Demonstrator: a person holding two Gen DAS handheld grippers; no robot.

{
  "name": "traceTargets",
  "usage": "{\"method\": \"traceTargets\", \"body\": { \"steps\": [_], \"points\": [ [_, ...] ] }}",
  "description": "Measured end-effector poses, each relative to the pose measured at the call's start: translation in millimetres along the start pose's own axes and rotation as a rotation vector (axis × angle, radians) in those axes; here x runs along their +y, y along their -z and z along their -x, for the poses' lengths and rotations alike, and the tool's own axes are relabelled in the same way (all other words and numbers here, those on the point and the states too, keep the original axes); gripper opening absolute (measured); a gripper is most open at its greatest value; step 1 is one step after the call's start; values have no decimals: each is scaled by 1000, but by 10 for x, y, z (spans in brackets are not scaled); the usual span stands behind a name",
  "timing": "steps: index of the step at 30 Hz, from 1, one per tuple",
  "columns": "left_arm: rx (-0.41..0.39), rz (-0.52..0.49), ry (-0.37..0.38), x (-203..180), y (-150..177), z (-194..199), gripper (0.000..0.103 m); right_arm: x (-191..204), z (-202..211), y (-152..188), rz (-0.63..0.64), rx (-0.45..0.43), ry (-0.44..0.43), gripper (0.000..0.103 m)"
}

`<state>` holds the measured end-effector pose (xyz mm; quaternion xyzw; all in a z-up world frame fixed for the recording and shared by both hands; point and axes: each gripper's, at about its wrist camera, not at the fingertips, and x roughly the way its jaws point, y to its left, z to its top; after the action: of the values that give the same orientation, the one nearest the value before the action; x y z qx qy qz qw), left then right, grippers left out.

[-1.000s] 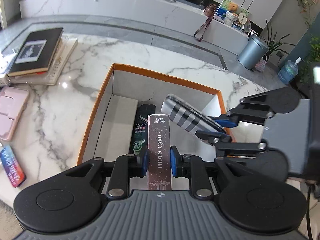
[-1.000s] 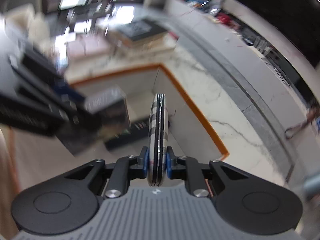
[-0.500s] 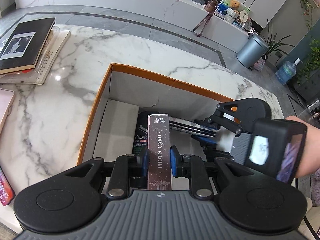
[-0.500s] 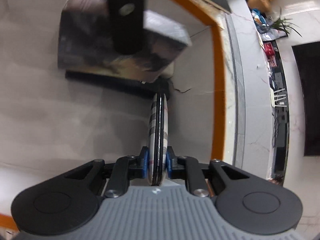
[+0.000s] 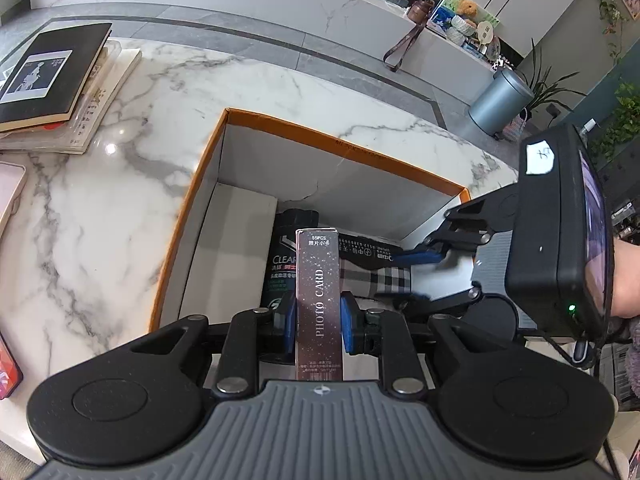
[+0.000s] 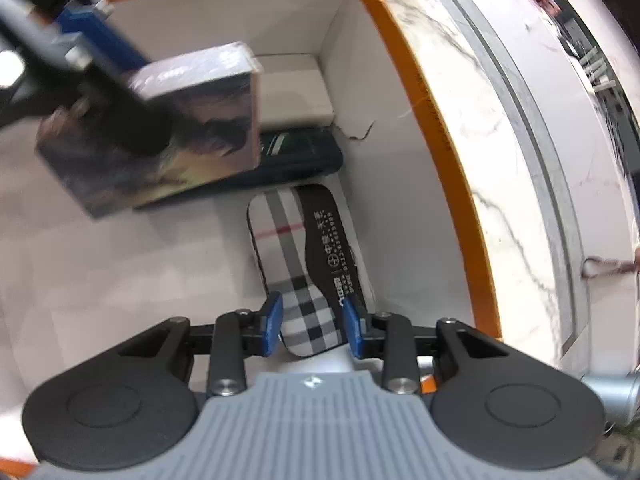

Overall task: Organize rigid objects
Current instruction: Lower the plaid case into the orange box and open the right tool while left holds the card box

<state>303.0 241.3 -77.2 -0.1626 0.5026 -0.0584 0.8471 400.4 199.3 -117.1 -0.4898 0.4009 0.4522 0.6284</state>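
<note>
My left gripper [image 5: 319, 316] is shut on a dark photo card box [image 5: 319, 280] and holds it over the orange-rimmed box [image 5: 340, 148]. The photo card box also shows blurred in the right wrist view [image 6: 168, 128]. My right gripper [image 6: 312, 328] is open inside the box, its blue pads on either side of a plaid glasses case [image 6: 292, 264] that lies flat on the box floor. The case also shows in the left wrist view [image 5: 376, 276]. A dark shampoo bottle [image 5: 284, 256] lies beside it in the box.
A stack of books [image 5: 52, 80] lies on the marble table [image 5: 120, 208] at the far left. A pink case [image 5: 10, 196] and a red phone [image 5: 8, 372] lie at the left edge. A white insert [image 5: 228, 248] lines the box's left side.
My right gripper turned the glasses case from on-edge to flat, set it on the box floor and opened. My left gripper still holds the photo card box over the box.
</note>
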Motion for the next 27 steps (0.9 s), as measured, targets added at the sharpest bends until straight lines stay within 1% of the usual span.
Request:
{"method": "traceTargets", "body": {
  "steps": [2, 3, 4, 5, 6, 8, 9, 10, 12, 13, 15, 17, 19, 21, 24, 26, 27],
  "points": [
    [-4, 3, -3, 31, 7, 23, 25, 9, 24, -46, -22, -5, -49, 34],
    [-6, 6, -6, 48, 9, 36, 25, 19, 16, -76, -32, 5, -68, 33],
    [-6, 8, -9, 60, 10, 46, 25, 20, 2, -101, -45, 19, -83, 17],
    [-8, 8, -11, 68, 9, 59, 25, 15, -18, -125, -59, 37, -96, 9],
    [-10, 5, -9, 74, 9, 69, 25, -4, -29, -140, -80, 49, -116, 5],
    [-12, 2, 8, 91, 0, 76, 25, -112, -63, -161, -173, 79, -216, 5],
    [-10, 7, 17, 96, -7, 70, 25, -155, -88, -167, -210, 94, -243, 5],
    [-6, 12, 21, 102, -12, 58, 25, -185, -115, -172, -229, 105, -242, 5],
    [-5, 11, 20, 93, -17, 42, 25, -219, -181, -183, -233, 132, -195, 4],
    [-4, 12, 22, 89, -13, 38, 25, -239, -207, -188, -231, 142, -169, 0],
    [0, 18, 33, 78, -9, 30, 25, -313, -185, -209, -259, 122, -179, 0],
    [7, 25, 47, 66, -4, 16, 25, -362, -178, -231, -265, 116, -138, 0],
    [12, 19, 53, 42, 4, -1, 25, -407, -175, -240, -288, 111, -153, 0],
    [19, -1, 54, 3, 21, -24, 25, -410, -151, -248, -292, 103, -147, 0],
    [30, -75, 58, -82, 52, -53, 25, -394, 10, -218, -272, 59, -113, 0],
    [32, -147, 59, -153, 76, -83, 25, -432, 239, -145, -311, -12, -113, 0],
    [35, -188, 58, -196, 86, -109, 25, -448, 388, -92, -330, -59, -93, 0]
  ]
}}
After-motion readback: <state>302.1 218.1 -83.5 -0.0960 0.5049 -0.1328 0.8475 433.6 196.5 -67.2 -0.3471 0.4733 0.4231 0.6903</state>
